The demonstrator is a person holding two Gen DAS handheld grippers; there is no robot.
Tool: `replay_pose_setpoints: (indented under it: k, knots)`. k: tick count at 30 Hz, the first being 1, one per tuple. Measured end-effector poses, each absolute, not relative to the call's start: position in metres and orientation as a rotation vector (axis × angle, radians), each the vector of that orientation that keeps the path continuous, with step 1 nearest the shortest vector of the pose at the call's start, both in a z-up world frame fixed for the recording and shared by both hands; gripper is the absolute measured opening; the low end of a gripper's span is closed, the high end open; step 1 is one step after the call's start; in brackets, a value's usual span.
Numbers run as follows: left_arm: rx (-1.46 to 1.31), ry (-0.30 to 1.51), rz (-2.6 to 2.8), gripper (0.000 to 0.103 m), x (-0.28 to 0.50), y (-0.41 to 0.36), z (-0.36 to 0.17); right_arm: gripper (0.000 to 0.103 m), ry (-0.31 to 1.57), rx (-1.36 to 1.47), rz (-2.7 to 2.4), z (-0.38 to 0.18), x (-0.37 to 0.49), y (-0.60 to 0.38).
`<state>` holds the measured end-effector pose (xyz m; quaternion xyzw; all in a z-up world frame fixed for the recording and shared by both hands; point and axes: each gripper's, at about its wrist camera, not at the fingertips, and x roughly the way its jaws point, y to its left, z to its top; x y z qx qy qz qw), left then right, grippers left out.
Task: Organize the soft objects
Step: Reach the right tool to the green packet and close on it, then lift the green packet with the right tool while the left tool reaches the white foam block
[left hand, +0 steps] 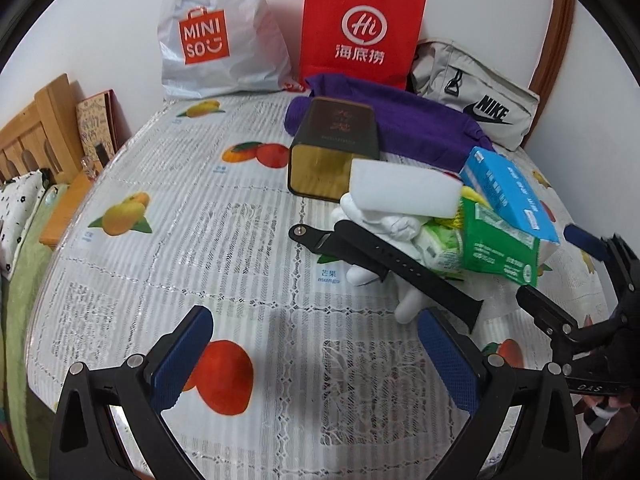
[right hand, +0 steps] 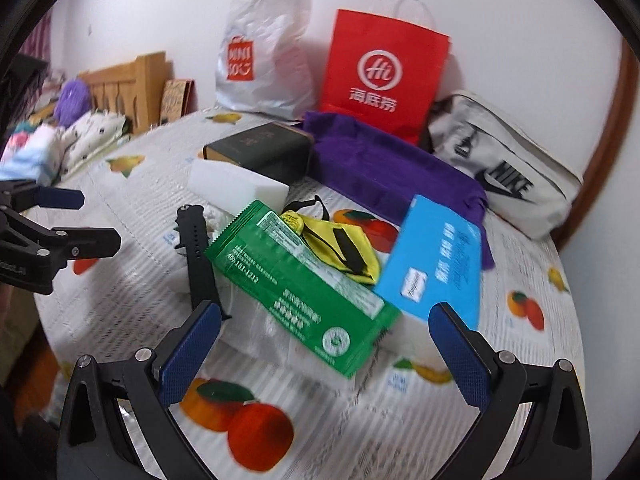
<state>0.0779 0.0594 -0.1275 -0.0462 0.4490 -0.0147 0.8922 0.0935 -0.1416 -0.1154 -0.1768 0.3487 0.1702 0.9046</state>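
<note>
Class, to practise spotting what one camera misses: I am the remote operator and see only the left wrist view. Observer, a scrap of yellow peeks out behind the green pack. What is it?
Observer: A yellow fabric piece with black straps. It lies between the green pack and the blue box.
Operator: Is the right gripper holding anything?
Observer: No. Its jaws stand wide open, with the green pack just ahead of them.
Operator: Is there anything beyond my left edge?
Observer: A purple fluffy object, too blurred to identify, sits by the wooden headboard.
</note>
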Motion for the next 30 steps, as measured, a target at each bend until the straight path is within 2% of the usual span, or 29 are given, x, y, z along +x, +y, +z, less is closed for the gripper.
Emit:
replay_pose_setpoints:
  k: [5,7,9,10,11,12,14,28,29,30]
  knots:
    - [-0.113,0.956,-0.038,0.103,0.087,0.063,-0.138,0.102,0.702,-0.483,0.356,-0.129,0.108,-0.13]
    - [-0.119,0.967,-0.044,0.103,0.09,0.063,-0.141,0.098,0.699,-0.509,0.361,-0.132,0.112,-0.126]
    - [-0.124,0.976,-0.046,0.103,0.093,0.064,-0.144,0.084,0.701,-0.517,0.4,-0.133,0.114,-0.122]
    - [-0.127,0.98,-0.048,0.103,0.094,0.065,-0.146,0.072,0.715,-0.517,0.426,-0.134,0.115,-0.12]
    - [-0.13,0.983,-0.05,0.103,0.094,0.065,-0.147,0.065,0.72,-0.517,0.436,-0.134,0.115,-0.119]
    - [-0.132,0.985,-0.052,0.103,0.095,0.065,-0.147,0.06,0.724,-0.519,0.443,-0.134,0.115,-0.118]
    - [-0.136,0.988,-0.053,0.103,0.095,0.067,-0.148,0.056,0.725,-0.511,0.454,-0.132,0.114,-0.118]
    - [-0.183,0.99,-0.119,0.103,0.096,0.063,-0.149,0.048,0.749,-0.25,0.447,-0.107,0.099,-0.151]
    - [-0.185,0.991,-0.12,0.103,0.097,0.061,-0.15,0.044,0.757,-0.237,0.435,-0.108,0.098,-0.155]
    - [-0.184,0.991,-0.121,0.103,0.097,0.061,-0.15,0.018,0.762,-0.226,0.43,-0.108,0.098,-0.158]
